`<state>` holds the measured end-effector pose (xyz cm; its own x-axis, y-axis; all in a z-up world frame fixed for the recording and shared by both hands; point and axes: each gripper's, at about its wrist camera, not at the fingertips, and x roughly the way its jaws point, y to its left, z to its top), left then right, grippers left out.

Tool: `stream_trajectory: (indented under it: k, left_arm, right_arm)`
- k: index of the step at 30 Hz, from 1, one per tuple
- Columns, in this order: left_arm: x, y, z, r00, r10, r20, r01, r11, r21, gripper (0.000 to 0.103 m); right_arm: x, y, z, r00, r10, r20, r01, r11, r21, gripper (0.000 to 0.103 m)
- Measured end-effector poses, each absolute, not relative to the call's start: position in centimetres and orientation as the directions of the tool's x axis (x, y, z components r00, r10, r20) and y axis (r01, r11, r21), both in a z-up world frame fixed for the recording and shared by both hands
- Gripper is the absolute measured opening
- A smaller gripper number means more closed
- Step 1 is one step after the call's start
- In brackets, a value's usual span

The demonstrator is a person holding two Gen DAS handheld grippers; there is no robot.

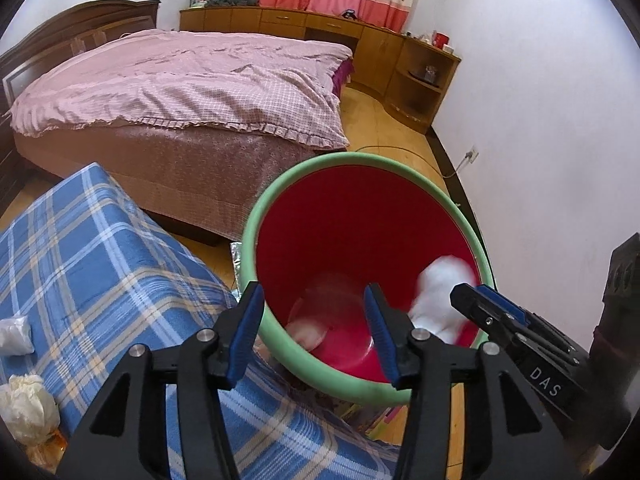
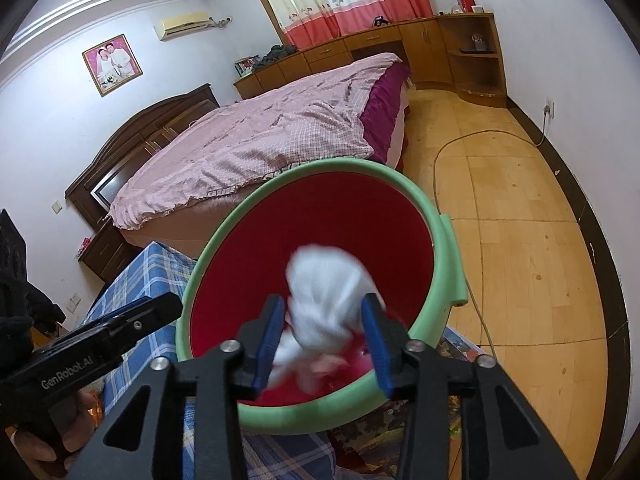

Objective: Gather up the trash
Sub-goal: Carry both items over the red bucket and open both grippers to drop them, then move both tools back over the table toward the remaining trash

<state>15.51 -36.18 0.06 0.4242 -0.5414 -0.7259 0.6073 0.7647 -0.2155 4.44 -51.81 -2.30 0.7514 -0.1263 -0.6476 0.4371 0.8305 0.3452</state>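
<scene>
Both the left gripper (image 1: 316,332) and right gripper (image 2: 324,340) are released: a crumpled white tissue wad (image 2: 332,292) is dropping (blurred) into the green-rimmed red plastic bin (image 2: 440,280); a cream crumpled wad (image 1: 28,408) and a small white packet (image 1: 14,336) remain at the blue plaid cushion's (image 1: 100,260) left edge.

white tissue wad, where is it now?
Right wrist view: white tissue wad blurred between the right tongs' open jaws, over the red bin.

We read "DAS" on the right gripper (image 1: 466,300) body, and "GenRobot.AI" (white letters, slightly blurred) on the left gripper (image 2: 168,304) side.
</scene>
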Motion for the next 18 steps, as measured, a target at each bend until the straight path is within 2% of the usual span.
stream_trajectory:
  k: [2,5,18]
  left_arm:
    - [15.4,-35.5,0.5,0.437,-0.537,-0.722,0.591,0.776,-0.220,0.052]
    - [15.3,-34.6,1.0,0.454,-0.528,-0.718,0.568,0.792,-0.223,0.052]
    - [13.7,-27.8,4.2,0.558,-0.480,-0.677,0.455,0.859,-0.234,0.052]
  right_arm:
    - [4.4,-52.0,-2.2,0.753,-0.131,-0.645,0.438,0.831,0.343,0.057]
    - [4.4,-52.2,-2.0,0.754,-0.132,-0.643,0.439,0.830,0.344,0.062]
    - [3.9,-49.1,-0.2,0.776,-0.087,-0.625,0.377,0.858,0.348,0.070]
